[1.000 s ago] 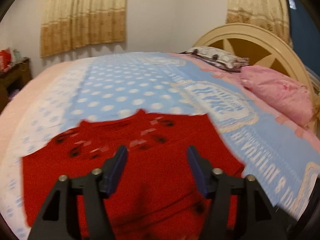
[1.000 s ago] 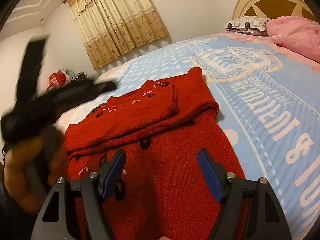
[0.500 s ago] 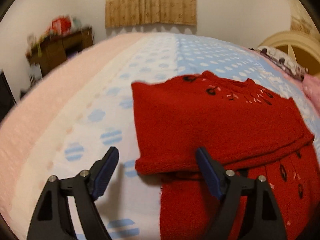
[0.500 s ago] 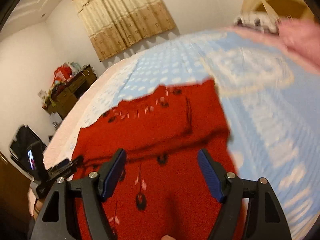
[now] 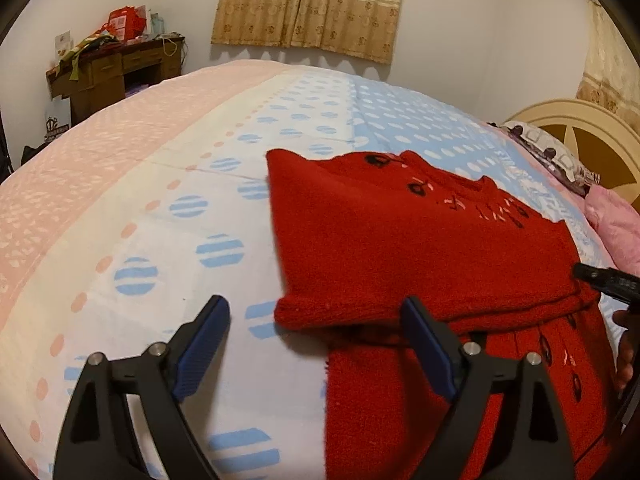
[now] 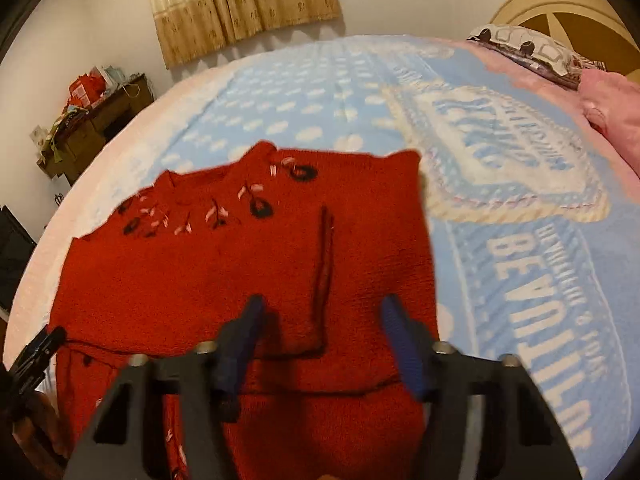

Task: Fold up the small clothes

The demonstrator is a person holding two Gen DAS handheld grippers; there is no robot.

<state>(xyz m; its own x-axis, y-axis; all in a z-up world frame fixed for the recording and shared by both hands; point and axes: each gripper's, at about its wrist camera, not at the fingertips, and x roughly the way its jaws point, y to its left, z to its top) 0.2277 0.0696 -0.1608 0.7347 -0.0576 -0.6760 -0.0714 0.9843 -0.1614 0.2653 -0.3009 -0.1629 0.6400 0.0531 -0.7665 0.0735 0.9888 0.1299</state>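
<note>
The red sweater [image 5: 420, 248] lies on the bed [image 5: 160, 216], sleeves already folded in. The left gripper [image 5: 316, 344] has swung to its folded left corner, jaws opening and empty; the right gripper [image 6: 320, 344], above the sweater's right side, is closing on nothing yet. Likely next: the bottom fold.

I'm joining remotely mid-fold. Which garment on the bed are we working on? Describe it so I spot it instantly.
Find the large bed with the blue spotted blanket. On it lies a red knit sweater, its sleeves folded in. It is the only red item, with small black and pink stitched motifs near its collar.
</note>
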